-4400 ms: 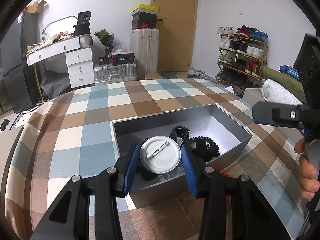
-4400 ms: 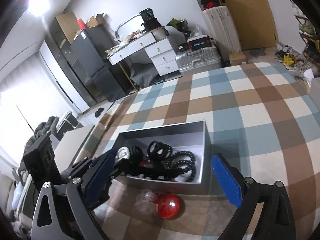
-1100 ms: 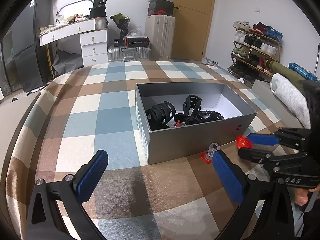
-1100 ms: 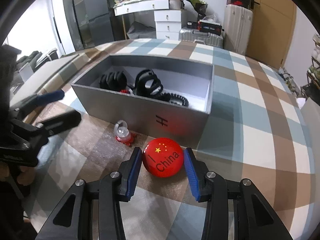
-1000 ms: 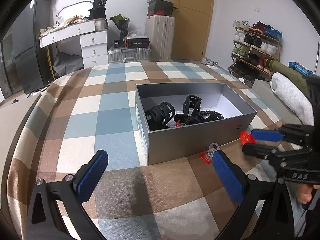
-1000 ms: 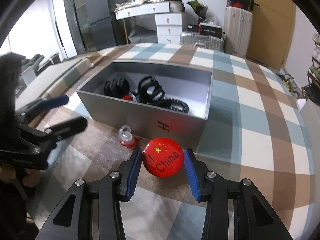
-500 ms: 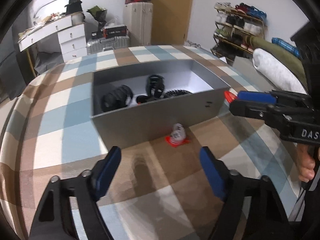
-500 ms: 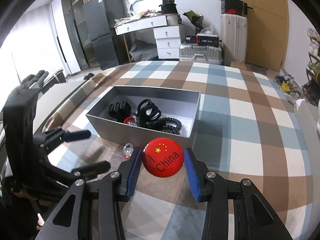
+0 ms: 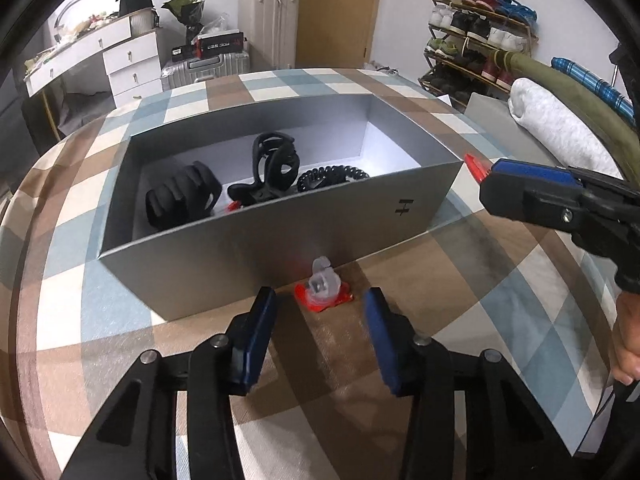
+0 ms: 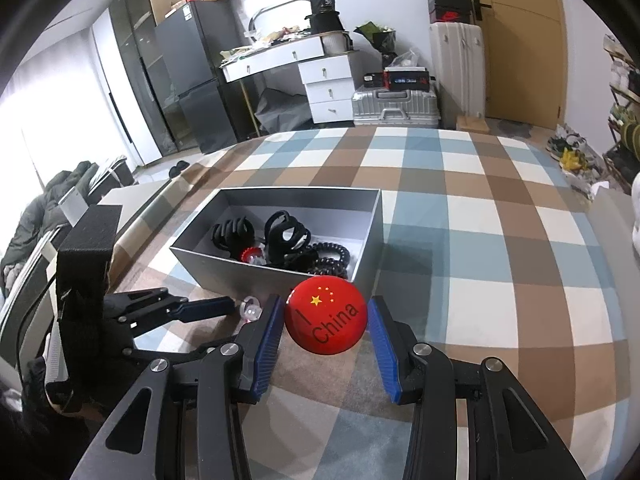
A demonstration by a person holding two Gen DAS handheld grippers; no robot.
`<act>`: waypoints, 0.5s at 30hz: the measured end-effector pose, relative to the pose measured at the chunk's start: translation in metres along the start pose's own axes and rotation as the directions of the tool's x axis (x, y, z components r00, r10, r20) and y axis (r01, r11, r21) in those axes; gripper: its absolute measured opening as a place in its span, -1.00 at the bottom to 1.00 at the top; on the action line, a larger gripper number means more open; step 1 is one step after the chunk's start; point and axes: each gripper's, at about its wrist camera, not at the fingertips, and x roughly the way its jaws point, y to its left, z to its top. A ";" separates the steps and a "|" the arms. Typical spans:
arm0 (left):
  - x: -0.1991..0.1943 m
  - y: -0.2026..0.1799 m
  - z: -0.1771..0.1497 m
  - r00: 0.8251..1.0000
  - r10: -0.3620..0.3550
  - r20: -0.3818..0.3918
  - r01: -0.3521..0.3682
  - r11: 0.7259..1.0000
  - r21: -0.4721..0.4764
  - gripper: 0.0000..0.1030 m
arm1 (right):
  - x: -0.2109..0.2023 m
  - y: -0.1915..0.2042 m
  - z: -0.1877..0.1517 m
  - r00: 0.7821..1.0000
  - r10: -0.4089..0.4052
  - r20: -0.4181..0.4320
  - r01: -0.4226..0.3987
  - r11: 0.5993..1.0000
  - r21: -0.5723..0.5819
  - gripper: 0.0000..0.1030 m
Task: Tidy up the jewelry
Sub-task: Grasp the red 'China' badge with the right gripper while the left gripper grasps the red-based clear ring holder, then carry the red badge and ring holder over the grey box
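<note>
Lifted off the cloth, the red badge (image 10: 326, 319) sits clamped in the right tool (image 10: 323, 334); left tool (image 9: 318, 330) closing, empty.

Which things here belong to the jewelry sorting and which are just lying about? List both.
Part of the job:
- grey box
- red badge, held in the right gripper
- small clear and red piece, lying ahead of the left gripper, whose jaws have just been closing
- black hair claws in the box

Lying about:
- silver suitcase
- shoe rack
- white drawers
</note>
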 end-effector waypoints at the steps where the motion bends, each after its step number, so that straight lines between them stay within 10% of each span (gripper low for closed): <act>1: 0.001 -0.001 0.000 1.000 0.001 0.000 -0.001 1.000 0.001 -0.25 | 0.000 0.000 0.000 1.000 0.002 0.002 -0.002 1.000 0.001 -0.18; 8: -0.002 -0.005 0.003 1.000 -0.004 0.015 0.004 1.000 0.013 -0.76 | -0.001 0.000 0.000 1.000 0.000 0.003 0.000 1.000 0.000 -0.18; 15: -0.015 -0.004 -0.006 0.999 -0.010 0.050 0.009 0.999 0.031 -0.76 | -0.001 0.000 0.001 1.000 -0.008 0.005 0.008 1.000 -0.003 -0.18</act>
